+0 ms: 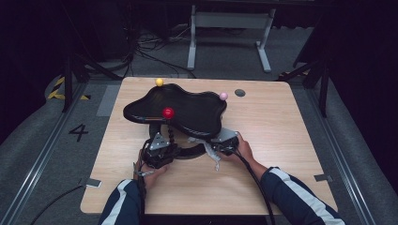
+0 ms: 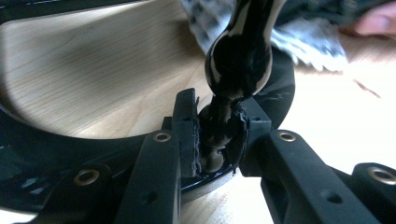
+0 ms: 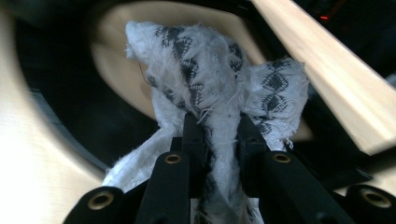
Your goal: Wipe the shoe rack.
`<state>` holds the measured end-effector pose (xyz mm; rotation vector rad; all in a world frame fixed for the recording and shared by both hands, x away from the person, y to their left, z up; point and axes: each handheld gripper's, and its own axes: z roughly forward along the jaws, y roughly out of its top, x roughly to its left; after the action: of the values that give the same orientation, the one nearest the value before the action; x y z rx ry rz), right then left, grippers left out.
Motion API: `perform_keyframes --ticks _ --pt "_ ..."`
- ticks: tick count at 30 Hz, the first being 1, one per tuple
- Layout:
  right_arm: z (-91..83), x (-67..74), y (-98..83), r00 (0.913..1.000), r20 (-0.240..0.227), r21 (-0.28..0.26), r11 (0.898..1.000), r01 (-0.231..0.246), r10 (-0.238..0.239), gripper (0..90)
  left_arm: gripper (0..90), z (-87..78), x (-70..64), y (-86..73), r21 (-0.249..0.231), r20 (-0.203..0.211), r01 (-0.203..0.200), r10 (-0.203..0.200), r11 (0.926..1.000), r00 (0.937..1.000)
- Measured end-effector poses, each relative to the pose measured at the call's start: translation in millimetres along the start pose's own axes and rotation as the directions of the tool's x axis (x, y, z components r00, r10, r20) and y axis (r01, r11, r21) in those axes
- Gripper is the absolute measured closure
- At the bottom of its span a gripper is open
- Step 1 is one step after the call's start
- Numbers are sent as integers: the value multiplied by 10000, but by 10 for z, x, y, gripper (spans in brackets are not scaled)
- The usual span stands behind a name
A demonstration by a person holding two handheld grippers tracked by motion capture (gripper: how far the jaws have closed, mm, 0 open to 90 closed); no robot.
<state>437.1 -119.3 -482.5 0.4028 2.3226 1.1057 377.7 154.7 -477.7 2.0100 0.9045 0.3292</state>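
Black tray stand seen on wooden table in high view, with red ball, yellow ball, pink ball on it. Beaded black stem resolved in left gripper view: left gripper clamped on stem low, just above ring base, pads pressed either side. Weave of white patterned cloth shown in right gripper view: bunched between nearly closed jaws of right gripper, fanned beyond fingertips, beside ring base.

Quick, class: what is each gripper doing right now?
Left gripper: closed on the black stand's beaded stem.
Right gripper: closed on a white patterned cloth.
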Motion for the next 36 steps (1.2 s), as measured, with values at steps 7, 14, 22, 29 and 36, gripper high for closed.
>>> perform_keyframes --ticks 7,14,22,29,36 --pt "1 -182 -91 9959 877 309 9992 -259 231 782 740 4 12 0 -80 77 37 -37 10000 10000" --pt "-15 -246 -130 9949 940 338 9986 -395 362 786 740 -15 59 8 6 16 73 -73 10000 10000" --pt "-24 -180 -104 9967 724 264 9989 -385 365 788 741 -18 66 -5 -62 -71 238 -238 9997 9997" --pt "-26 13 -17 9998 123 49 9999 -144 143 788 741 -18 66 -8 -68 -63 263 -263 9996 9996" --pt "-26 249 87 9987 -491 -185 9998 83 -92 788 741 -17 65 -9 -74 -81 259 -260 9996 9996"
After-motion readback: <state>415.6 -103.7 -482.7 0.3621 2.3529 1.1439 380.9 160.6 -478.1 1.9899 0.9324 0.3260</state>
